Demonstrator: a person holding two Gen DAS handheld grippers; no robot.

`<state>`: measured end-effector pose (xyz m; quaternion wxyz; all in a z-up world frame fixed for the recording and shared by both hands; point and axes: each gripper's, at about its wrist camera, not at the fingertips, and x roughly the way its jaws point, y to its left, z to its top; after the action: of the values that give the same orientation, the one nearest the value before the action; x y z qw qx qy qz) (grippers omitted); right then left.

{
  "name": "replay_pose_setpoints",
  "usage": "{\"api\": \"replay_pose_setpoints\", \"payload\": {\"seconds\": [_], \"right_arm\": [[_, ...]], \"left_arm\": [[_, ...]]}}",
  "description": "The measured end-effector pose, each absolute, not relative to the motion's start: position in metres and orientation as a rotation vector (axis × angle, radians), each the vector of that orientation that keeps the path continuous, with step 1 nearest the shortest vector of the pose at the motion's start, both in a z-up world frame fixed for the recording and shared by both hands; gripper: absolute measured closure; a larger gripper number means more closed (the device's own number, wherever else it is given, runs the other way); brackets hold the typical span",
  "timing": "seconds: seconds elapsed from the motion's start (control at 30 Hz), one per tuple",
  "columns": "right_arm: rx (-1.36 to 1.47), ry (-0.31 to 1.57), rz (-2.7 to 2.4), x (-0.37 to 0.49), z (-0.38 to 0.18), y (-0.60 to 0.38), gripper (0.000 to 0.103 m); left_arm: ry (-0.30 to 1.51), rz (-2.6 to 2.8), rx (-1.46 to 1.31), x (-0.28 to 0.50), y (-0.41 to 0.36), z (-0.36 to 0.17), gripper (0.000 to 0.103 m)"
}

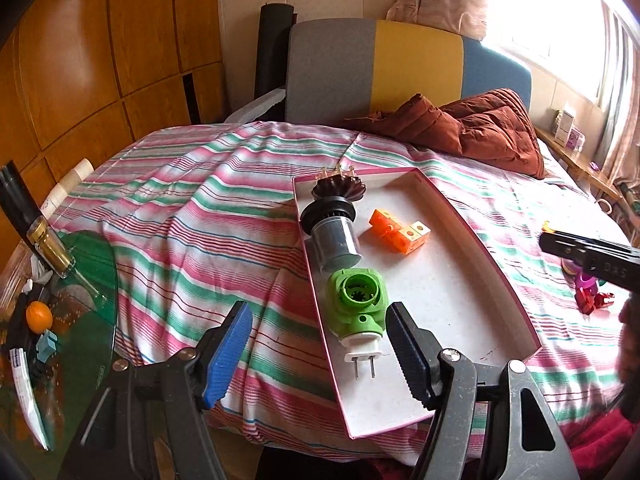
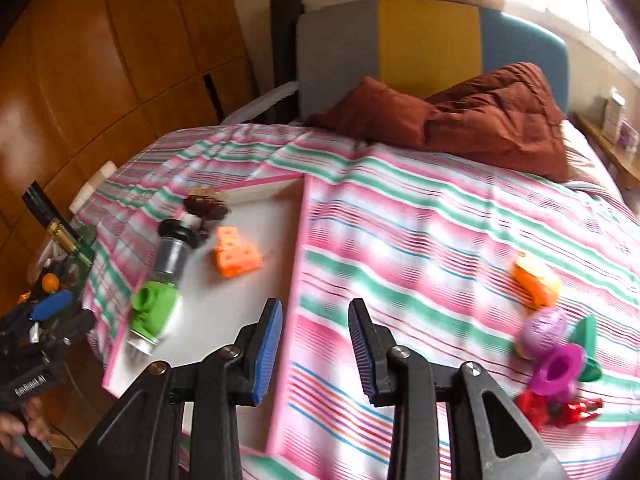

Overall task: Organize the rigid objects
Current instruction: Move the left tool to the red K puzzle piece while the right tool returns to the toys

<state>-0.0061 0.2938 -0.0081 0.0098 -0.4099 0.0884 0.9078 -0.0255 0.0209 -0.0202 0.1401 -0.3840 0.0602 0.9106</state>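
A: Four items lined up in pink-rimmed tray (image 1: 516, 292), hugging left wall to leave floor free. Green plug adapter (image 1: 357, 307) nearest, prongs aimed at camera, long axis along tray

B: Left gripper (image 1: 320, 354) jaws apart, empty, straddling adapter's prong end. Right gripper (image 2: 316, 354) also apart, empty, above tray's right rim. Loose toys (image 2: 556, 364) on striped sheet (image 2: 420, 240), well apart from tray
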Motion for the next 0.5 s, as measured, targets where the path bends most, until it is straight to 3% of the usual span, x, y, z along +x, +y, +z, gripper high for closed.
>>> {"api": "replay_pose_setpoints", "payload": {"seconds": [0.37,0.5], "right_arm": [[-1.063,0.387,2.53,0.056,-0.001,0.417,0.065],[-0.969,0.549,2.366,0.083,-0.013,0.463,0.065]], "left_arm": [[0.212,2.605,-1.083,-0.021,0.036,-0.016,0.033],[0.236,2.594,-1.07,-0.018,0.045,-0.013,0.033]]}}
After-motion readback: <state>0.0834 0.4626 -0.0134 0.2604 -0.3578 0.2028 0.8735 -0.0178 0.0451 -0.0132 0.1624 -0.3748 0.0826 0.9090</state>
